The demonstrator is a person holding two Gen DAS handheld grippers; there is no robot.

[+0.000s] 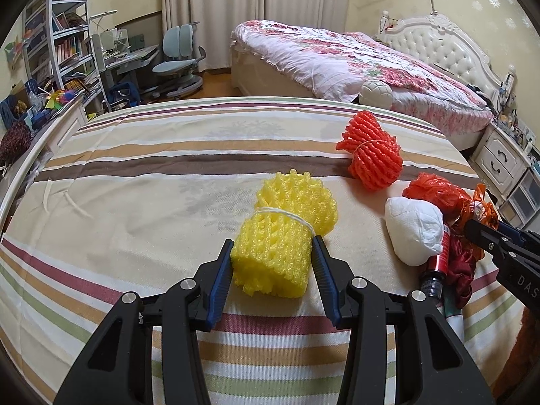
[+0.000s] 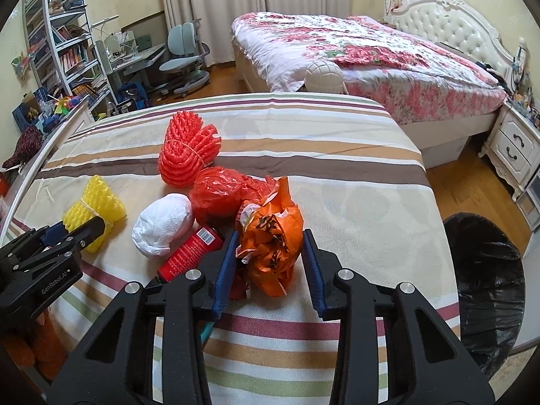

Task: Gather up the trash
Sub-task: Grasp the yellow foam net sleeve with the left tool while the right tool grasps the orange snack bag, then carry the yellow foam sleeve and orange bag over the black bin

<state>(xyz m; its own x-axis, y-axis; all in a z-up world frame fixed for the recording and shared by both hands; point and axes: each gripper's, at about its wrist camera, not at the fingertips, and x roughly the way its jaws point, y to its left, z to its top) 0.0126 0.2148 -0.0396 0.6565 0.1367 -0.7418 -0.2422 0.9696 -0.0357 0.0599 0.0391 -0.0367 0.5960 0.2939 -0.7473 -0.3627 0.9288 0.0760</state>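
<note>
A yellow foam net [image 1: 280,236], tied with a white string, lies on the striped bedsheet [image 1: 152,202]. My left gripper [image 1: 272,253] is shut on its near end, both blue pads against the foam. In the right wrist view my right gripper [image 2: 270,239] is shut on a crumpled orange plastic bag [image 2: 273,246]. Just left of that bag lie a red tube [image 2: 192,253], a white wad [image 2: 162,226] and a red plastic bag [image 2: 219,195]. An orange-red foam net [image 2: 185,155] sits farther back.
A bin with a black liner [image 2: 486,287] stands on the wooden floor to the right of the striped bed. Beyond are a second bed with a floral cover [image 1: 354,60], a nightstand [image 2: 516,148], and a desk with a chair [image 1: 179,57] and shelves at the left.
</note>
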